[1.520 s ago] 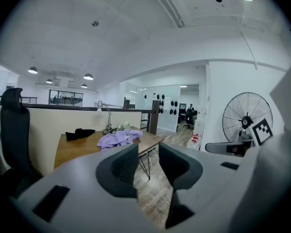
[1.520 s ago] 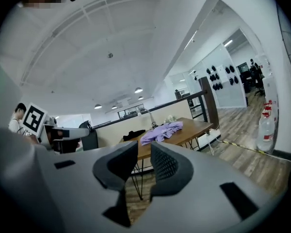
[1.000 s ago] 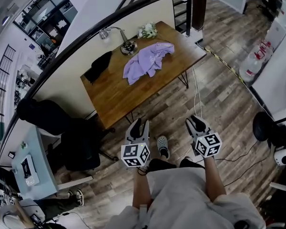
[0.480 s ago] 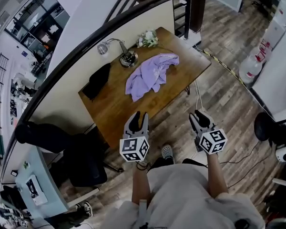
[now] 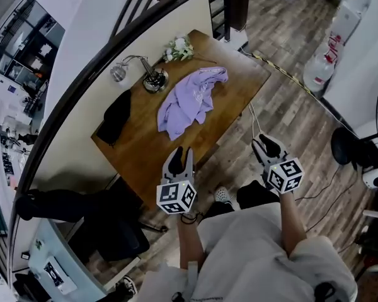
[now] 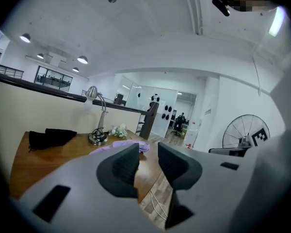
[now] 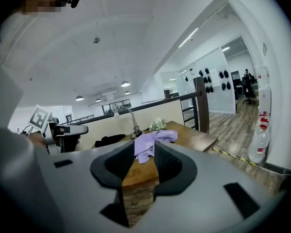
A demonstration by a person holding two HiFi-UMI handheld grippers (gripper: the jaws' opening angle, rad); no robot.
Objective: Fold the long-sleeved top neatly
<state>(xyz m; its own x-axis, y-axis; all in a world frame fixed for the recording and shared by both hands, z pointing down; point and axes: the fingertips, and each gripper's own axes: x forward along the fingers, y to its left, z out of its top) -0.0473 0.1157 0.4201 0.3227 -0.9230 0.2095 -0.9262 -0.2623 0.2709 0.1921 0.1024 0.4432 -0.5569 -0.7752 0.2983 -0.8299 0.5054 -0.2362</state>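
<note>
The left gripper (image 5: 181, 159) is held with its jaws parted and nothing between the pads; only the distant tabletop and floor are seen through the gap. The right gripper (image 5: 269, 148) is likewise released and empty, with the garment framed far beyond its pads. Both are carried at the near end of the wooden table (image 5: 145, 145), the left one at its near corner and the right one over the floor beside it, well apart from the garment.

No fold is judged to have been made. The long-sleeved top (image 5: 189, 102) is not touched by either gripper, so the whole task is taken to be left. The top has yet to be reached and spread flat. After that the sleeves must be laid in and the body doubled over.

The top is lavender and lies crumpled in a loose heap on the far half of the table, towards its right edge. It is bunched thickest at the far end, and a longer part trails towards the near side. At this range the sleeves cannot be told from the body with any certainty.

A desk lamp (image 5: 142, 74) stands just beyond the heap on its left, and a small bunch of pale flowers (image 5: 177, 48) lies at the far corner. A dark bundle (image 5: 115, 115) is seen at the table's left edge, apart from the top.
</note>
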